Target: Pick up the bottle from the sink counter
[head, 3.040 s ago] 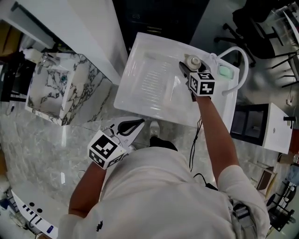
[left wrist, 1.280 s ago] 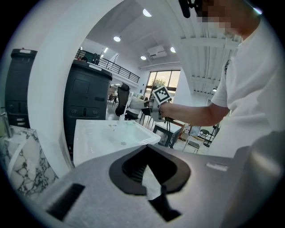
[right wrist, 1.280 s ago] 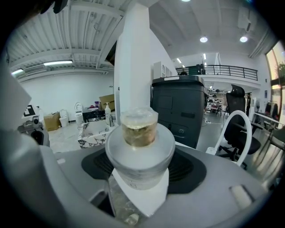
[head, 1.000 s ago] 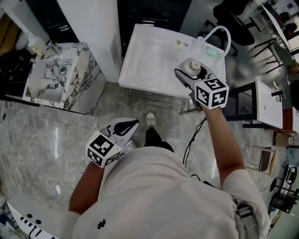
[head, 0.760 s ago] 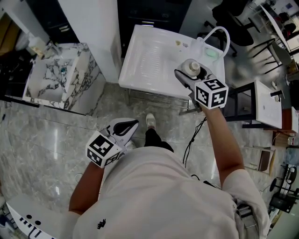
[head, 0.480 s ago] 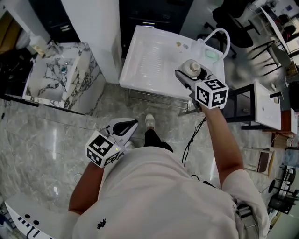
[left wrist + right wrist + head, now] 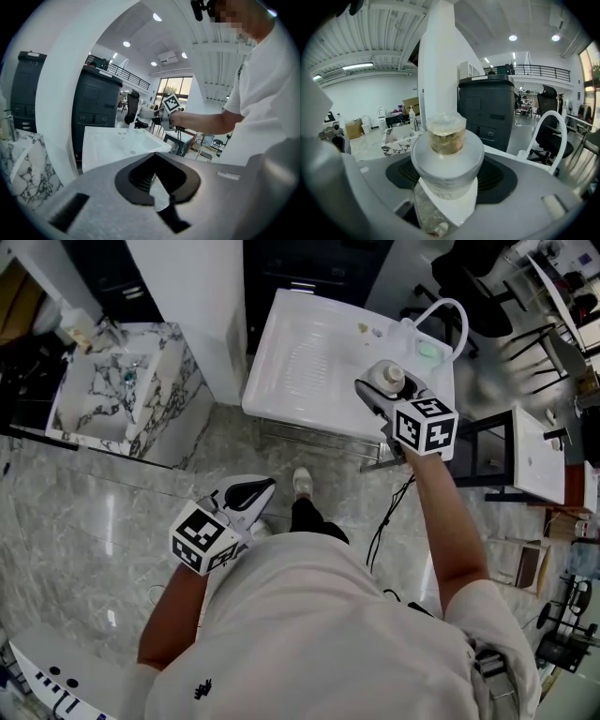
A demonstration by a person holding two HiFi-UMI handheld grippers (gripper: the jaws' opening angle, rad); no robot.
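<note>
Bottle (image 7: 387, 378) gripped in right tongs (image 7: 380, 390), above the sink surface (image 7: 309, 362).
Bottle (image 7: 447, 159) upright, clear cap (image 7: 446, 133) on top; right tongs (image 7: 450, 177) clamp its body over the surface's front right corner. Left tongs (image 7: 251, 495) closed, empty, over the marble floor (image 7: 84, 512), well apart.

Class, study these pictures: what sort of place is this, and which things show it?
Probably a big open test hall or workshop, not a real bathroom: a white sink and a marble basin stand free on a polished floor, office chairs sit close by, and a railed upper gallery shows behind.
</note>
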